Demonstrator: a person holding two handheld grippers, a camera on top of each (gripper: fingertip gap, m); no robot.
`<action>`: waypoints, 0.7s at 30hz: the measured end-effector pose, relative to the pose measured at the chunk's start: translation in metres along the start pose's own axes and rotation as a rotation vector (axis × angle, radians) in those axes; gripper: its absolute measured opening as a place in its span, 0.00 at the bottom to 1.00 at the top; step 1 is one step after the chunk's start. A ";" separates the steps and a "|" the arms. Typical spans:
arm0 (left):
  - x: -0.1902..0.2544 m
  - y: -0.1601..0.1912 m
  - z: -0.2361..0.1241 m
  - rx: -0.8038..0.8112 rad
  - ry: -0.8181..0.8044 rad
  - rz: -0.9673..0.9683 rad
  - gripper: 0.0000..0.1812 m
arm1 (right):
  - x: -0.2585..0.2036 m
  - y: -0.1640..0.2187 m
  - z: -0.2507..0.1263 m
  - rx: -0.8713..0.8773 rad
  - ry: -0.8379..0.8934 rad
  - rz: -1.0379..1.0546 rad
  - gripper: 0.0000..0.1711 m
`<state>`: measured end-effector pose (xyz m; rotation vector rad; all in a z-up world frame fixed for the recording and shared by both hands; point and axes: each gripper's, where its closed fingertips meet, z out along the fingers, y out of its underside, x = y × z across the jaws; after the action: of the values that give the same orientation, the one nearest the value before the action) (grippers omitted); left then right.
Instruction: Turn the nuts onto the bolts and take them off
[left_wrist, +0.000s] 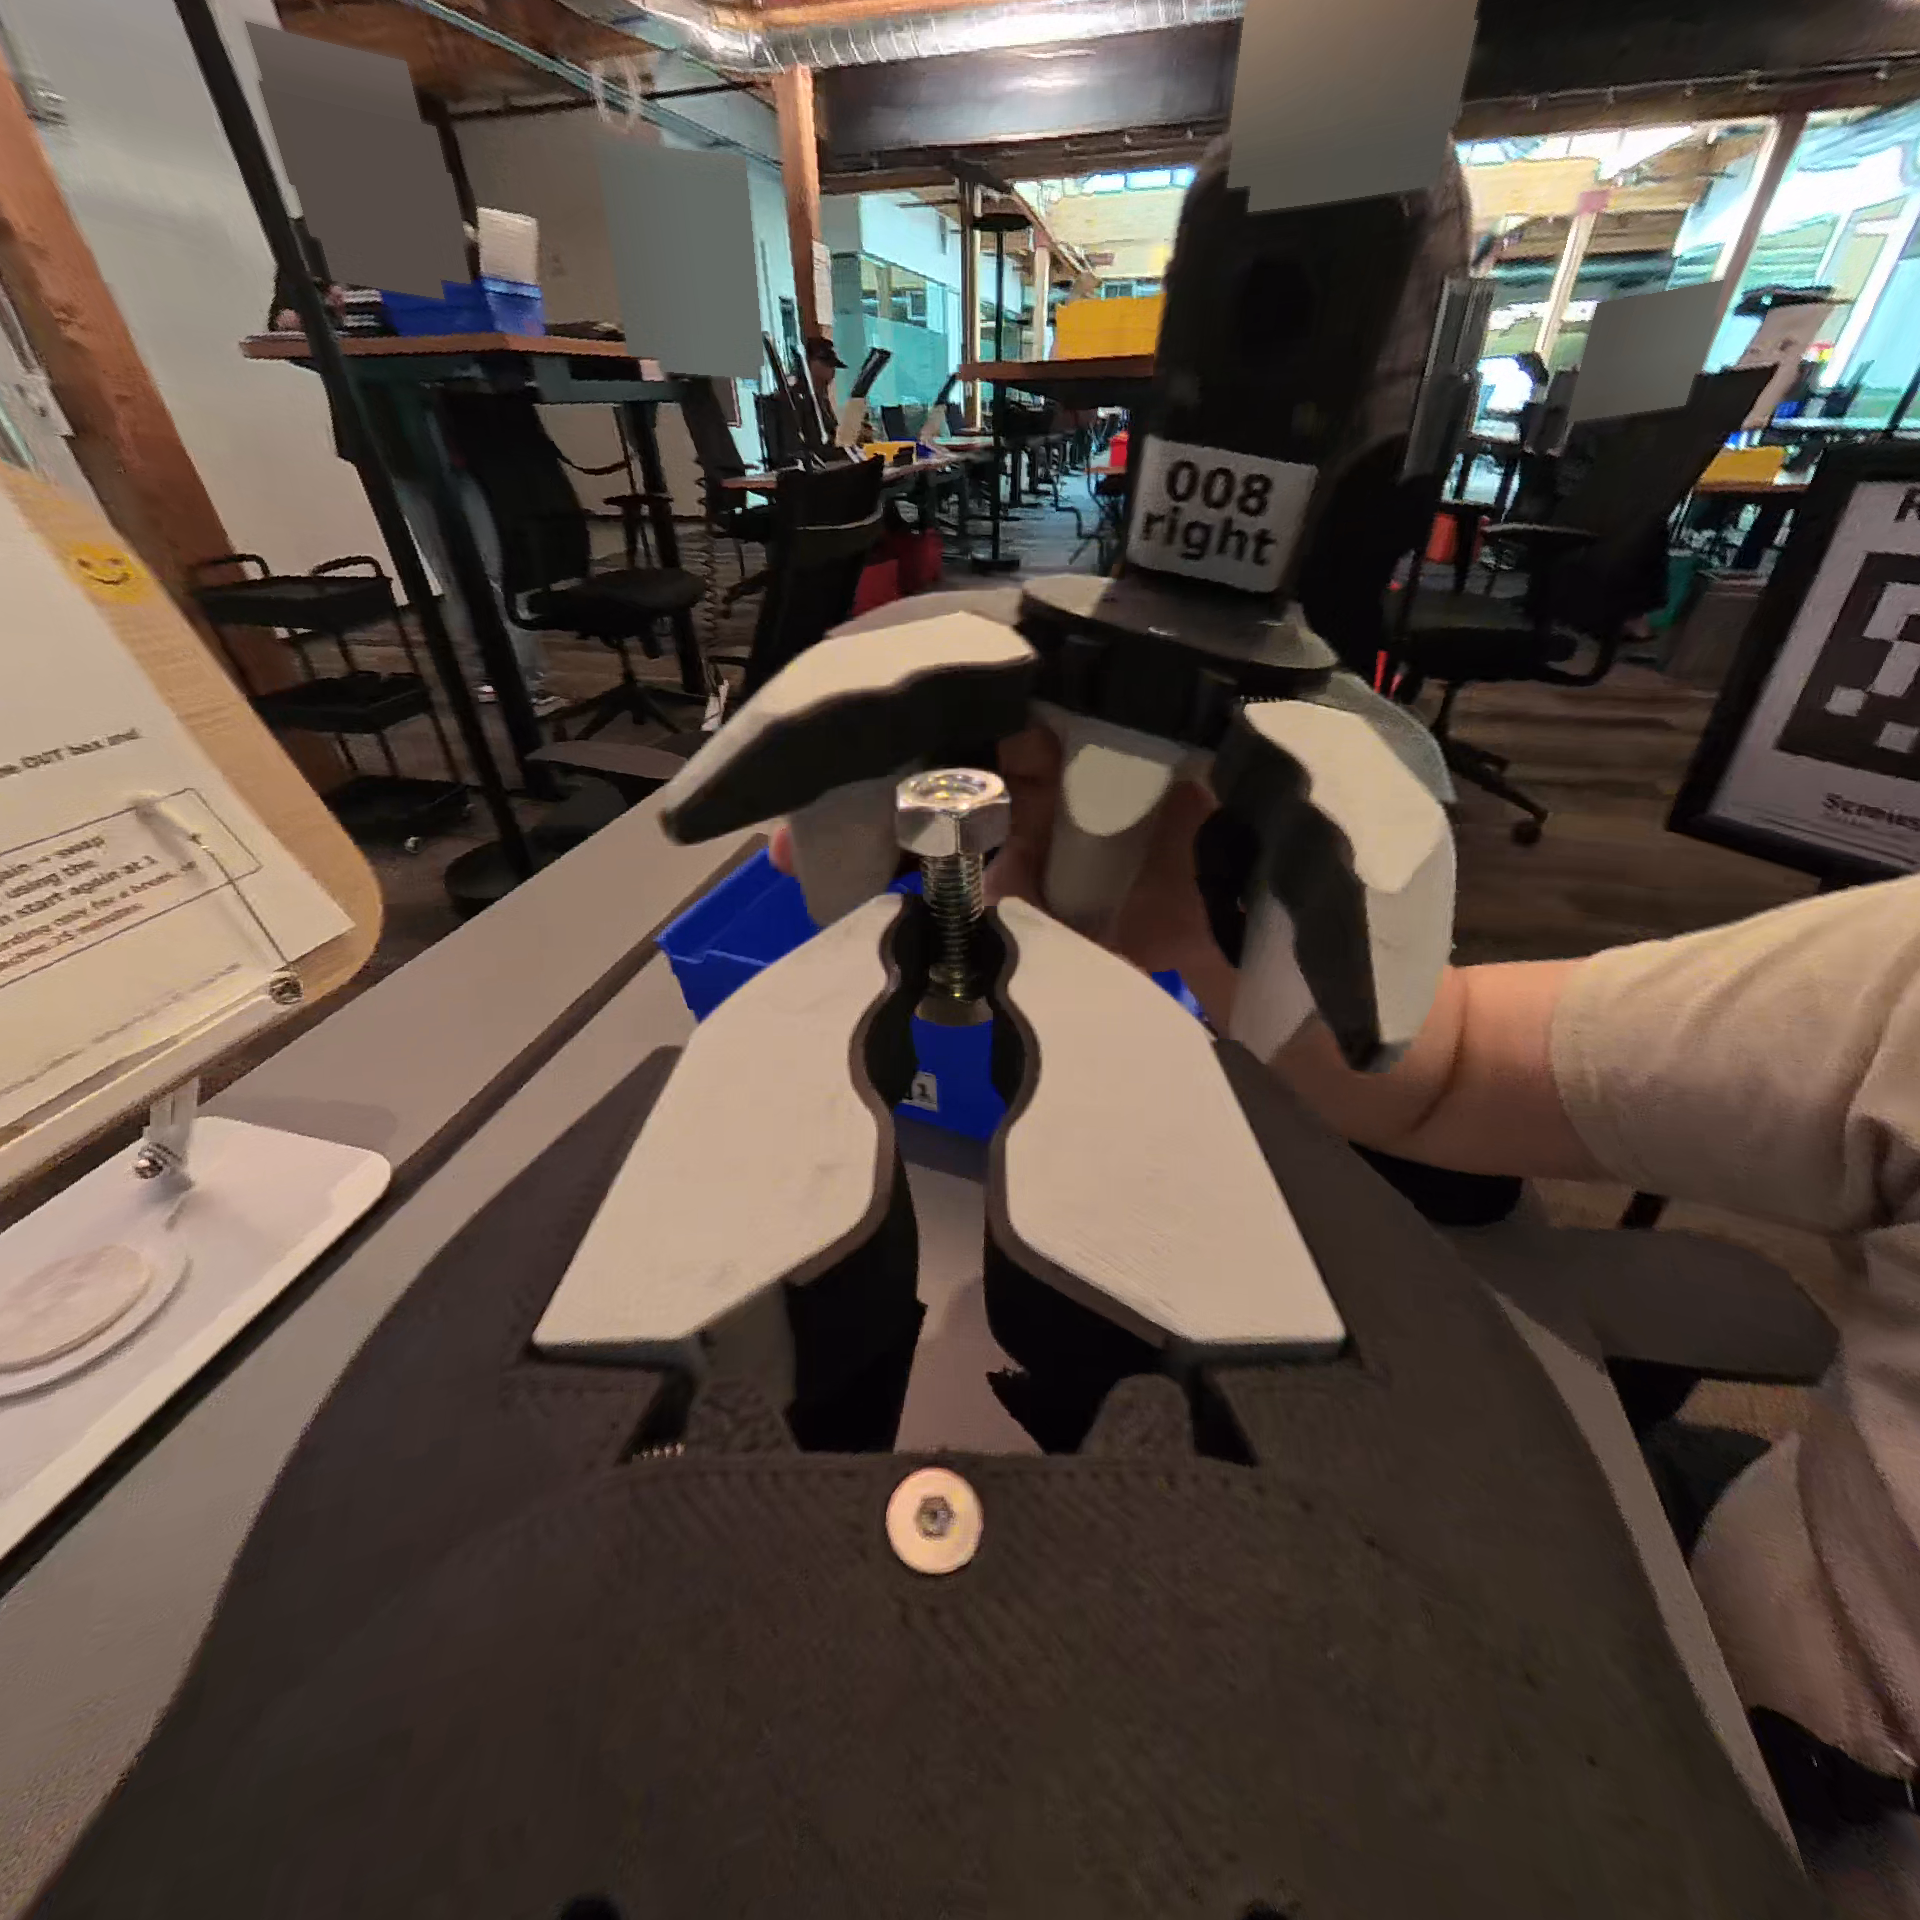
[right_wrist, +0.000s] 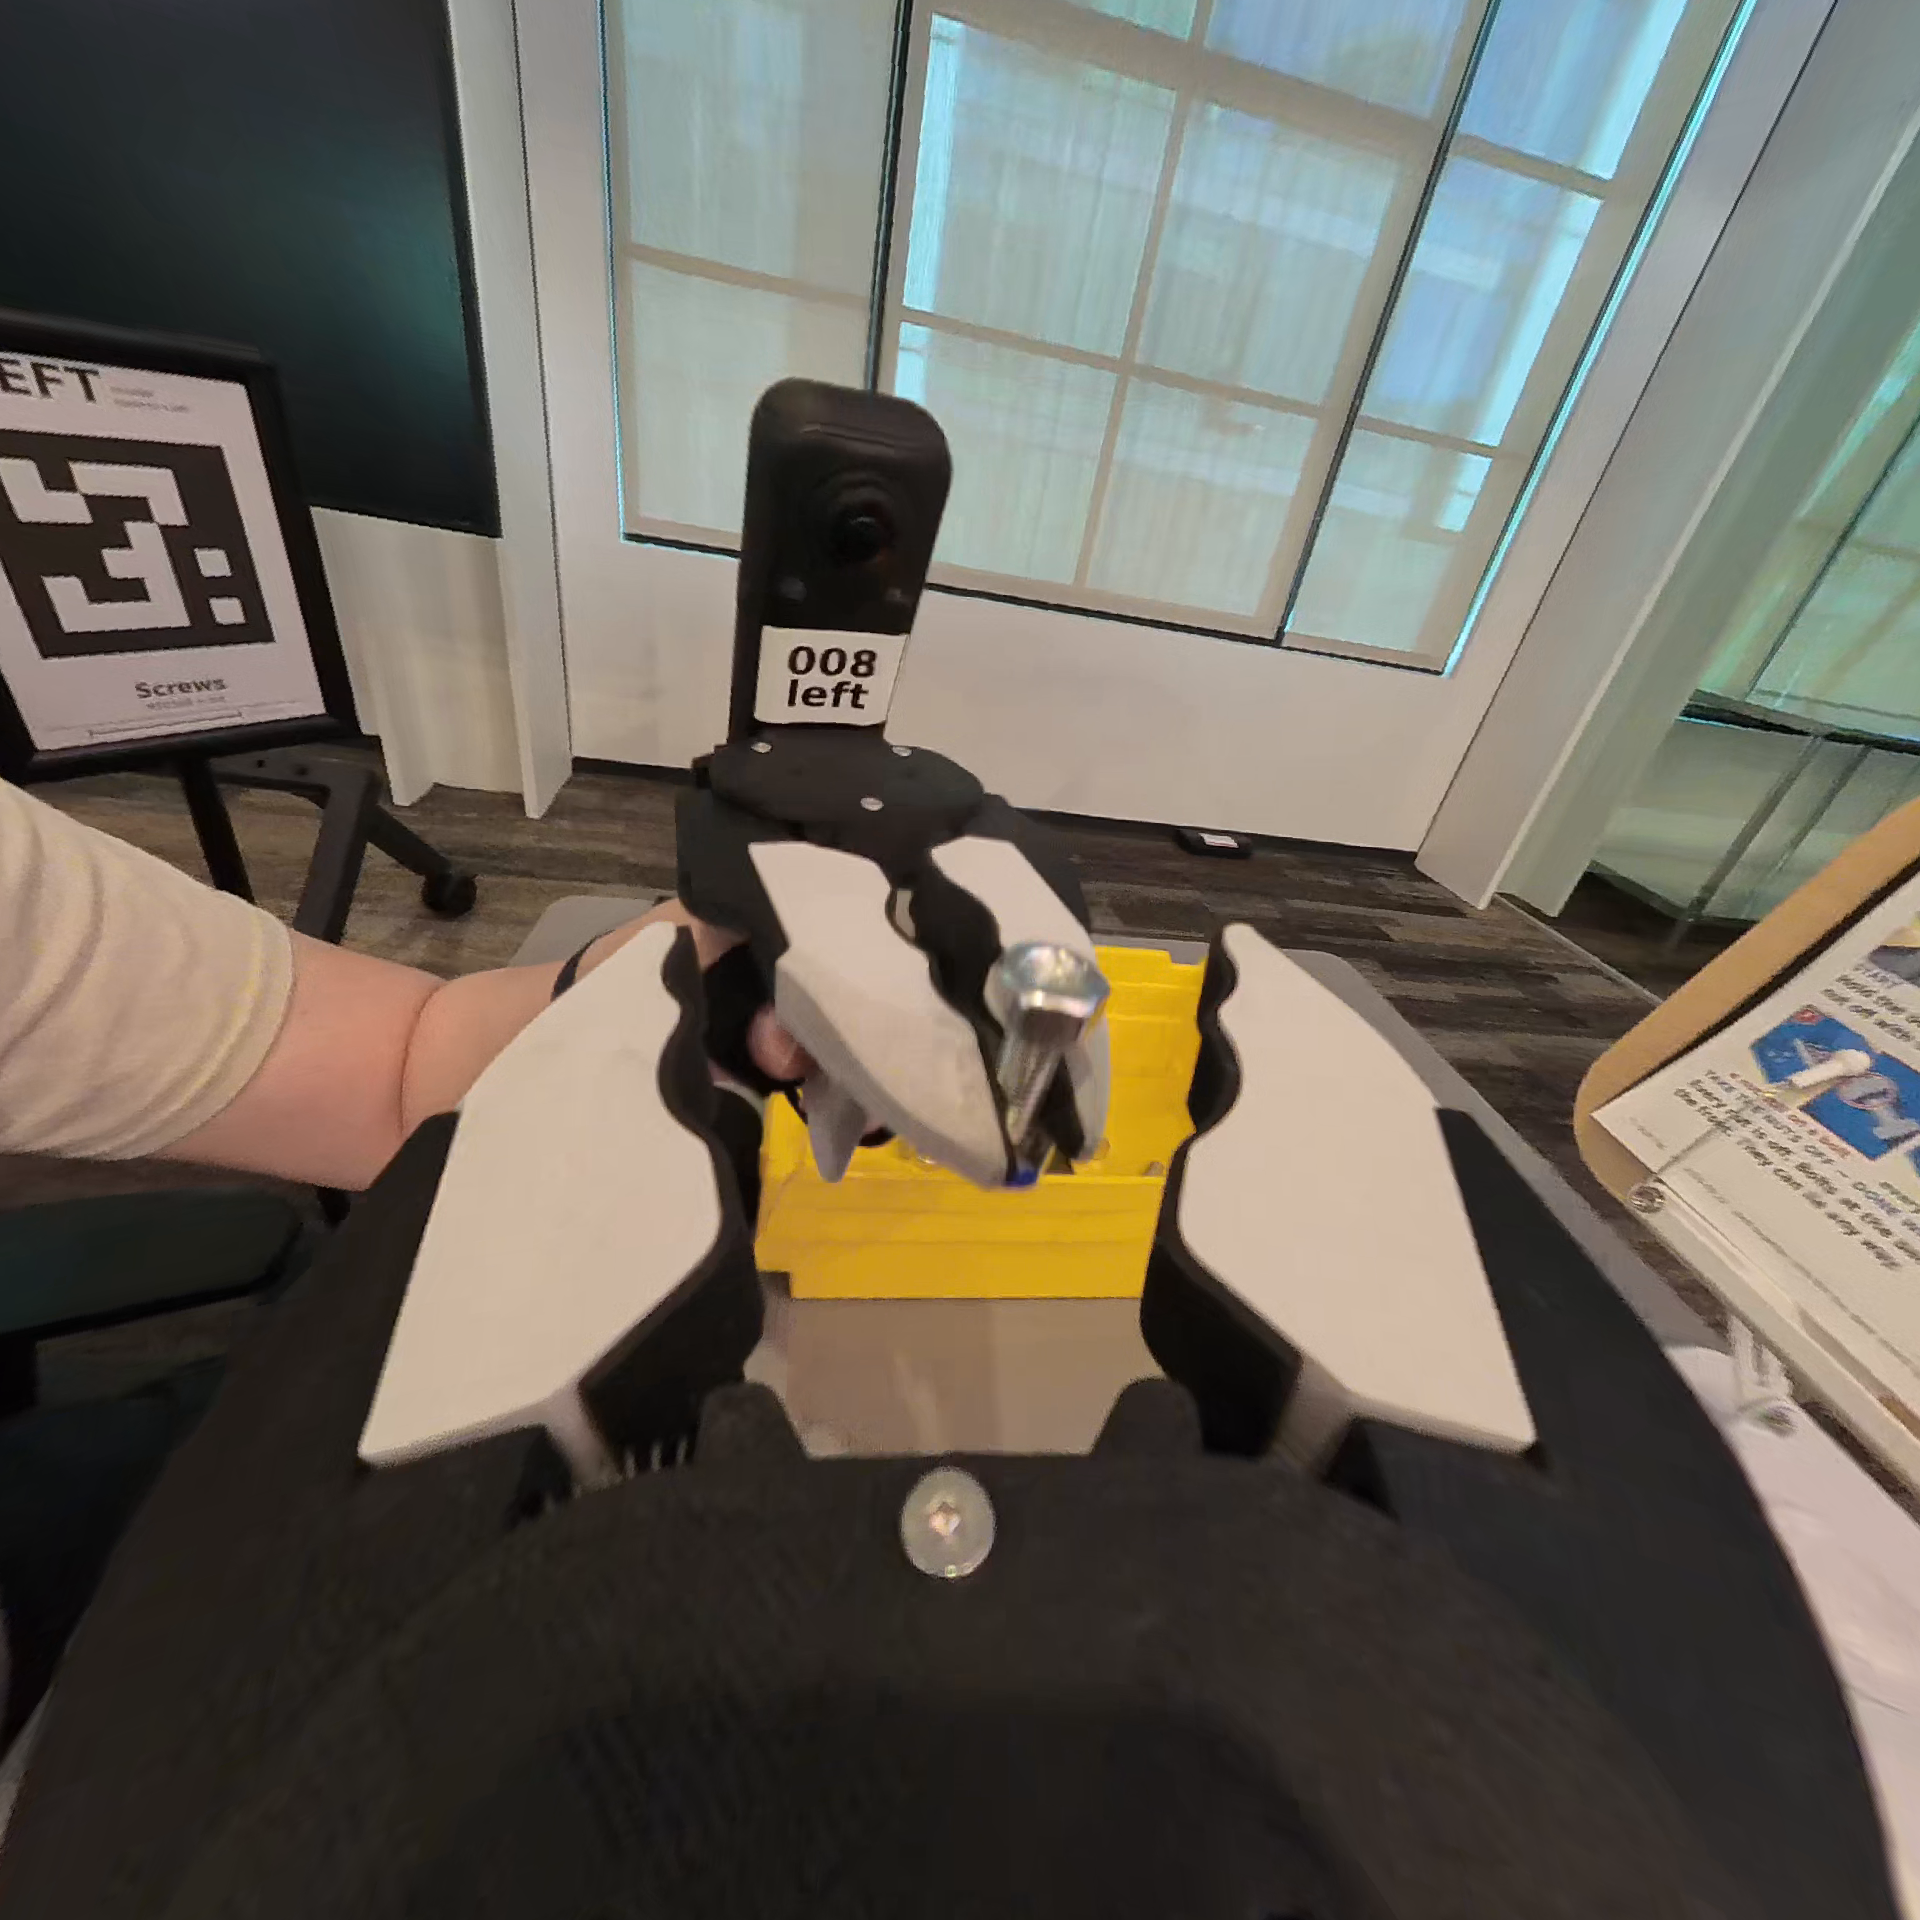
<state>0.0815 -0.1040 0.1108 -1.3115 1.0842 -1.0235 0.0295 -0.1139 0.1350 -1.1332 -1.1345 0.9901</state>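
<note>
**A:** Where is the bolt?

**B:** The bolt (left_wrist: 951, 914) stands upright between the fingertips of the left gripper (left_wrist: 948, 940), whose two fingers are pressed in on its threaded shank. At its top end sits a silver hexagon (left_wrist: 952, 812) (bolt head or nut, I cannot tell which). In the right wrist view the same bolt (right_wrist: 1034, 1049) leans toward the camera, hex end up, pinched in the left gripper (right_wrist: 1023, 1132).

**A:** And the other tongs?

**B:** The right gripper (right_wrist: 951, 1091) has its fingers spread wide apart, with nothing between them. In the left wrist view the right gripper (left_wrist: 1039, 862) faces the left one from beyond the bolt, one grey finger (left_wrist: 862, 727) reaching over just behind the hex top, the other (left_wrist: 1340, 873) well off to the side. I cannot tell if the near finger touches the metal.

**A:** What lies around them?

**B:** A blue bin (left_wrist: 748, 935) sits on the grey table (left_wrist: 499, 1039) under the left gripper's tips. A yellow bin (right_wrist: 956, 1236) lies below the bolt in the right wrist view. A board with an instruction sheet (left_wrist: 156, 831) stands at the table's edge, and a bare forearm (left_wrist: 1455, 1060) with a light sleeve comes in from the side.
</note>
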 end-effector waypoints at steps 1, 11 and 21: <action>0.000 0.003 0.002 -0.016 -0.008 0.011 0.05 | -0.004 0.002 0.002 -0.004 -0.028 0.013 0.54; -0.031 -0.013 -0.024 0.068 -0.104 -0.063 0.05 | -0.008 -0.012 -0.012 -0.025 0.008 -0.069 0.48; -0.040 -0.009 -0.026 0.041 -0.169 -0.032 0.05 | -0.016 0.000 -0.011 -0.130 -0.029 -0.084 0.50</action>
<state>0.0484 -0.0700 0.1214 -1.3598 0.9124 -0.9356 0.0380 -0.1316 0.1315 -1.1675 -1.2748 0.8803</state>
